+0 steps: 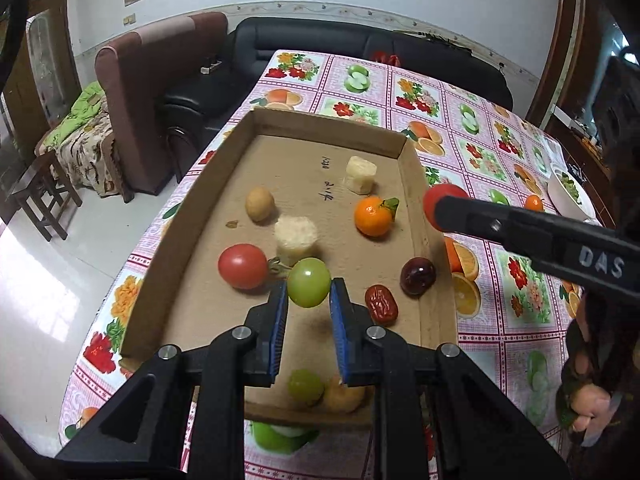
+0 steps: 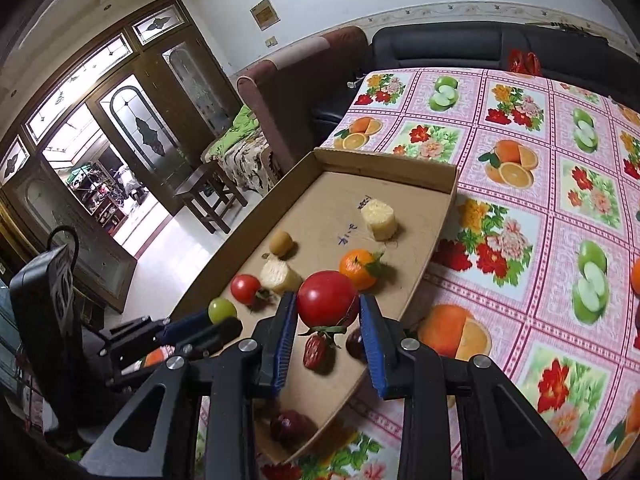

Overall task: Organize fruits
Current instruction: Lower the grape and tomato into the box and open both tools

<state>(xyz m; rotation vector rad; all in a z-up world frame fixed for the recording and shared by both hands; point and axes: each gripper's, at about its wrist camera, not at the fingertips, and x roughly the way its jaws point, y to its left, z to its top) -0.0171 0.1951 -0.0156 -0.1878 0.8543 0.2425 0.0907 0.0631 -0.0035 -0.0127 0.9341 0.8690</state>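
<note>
I have the left gripper (image 1: 309, 289) clamped on a green grape (image 1: 309, 287), smooth, pale and glossy, pinched at its sides between the blue pads over the cardboard tray (image 1: 414, 184). My right gripper (image 2: 328, 308) is closed on a red tomato (image 2: 327, 298), round and shiny, with its green calyx hanging below; it sits above the tray's right edge.

On the tray floor I see a smaller red tomato (image 1: 242, 266) with a stem, just beside a pale cut cylinder of what looks like sugarcane (image 1: 296, 236). A second such piece (image 1: 361, 174) stands farther back, near handwritten marks. A tan, egg-shaped fruit (image 1: 260, 204) lies left of centre, and a mandarin with a leaf (image 1: 374, 216) to the right. Nearer me are a wrinkled red date (image 1: 382, 305) and a dark glossy plum-like fruit (image 1: 418, 276) by the right wall. The tray rests on a fruit-print tablecloth (image 1: 500, 312).
</note>
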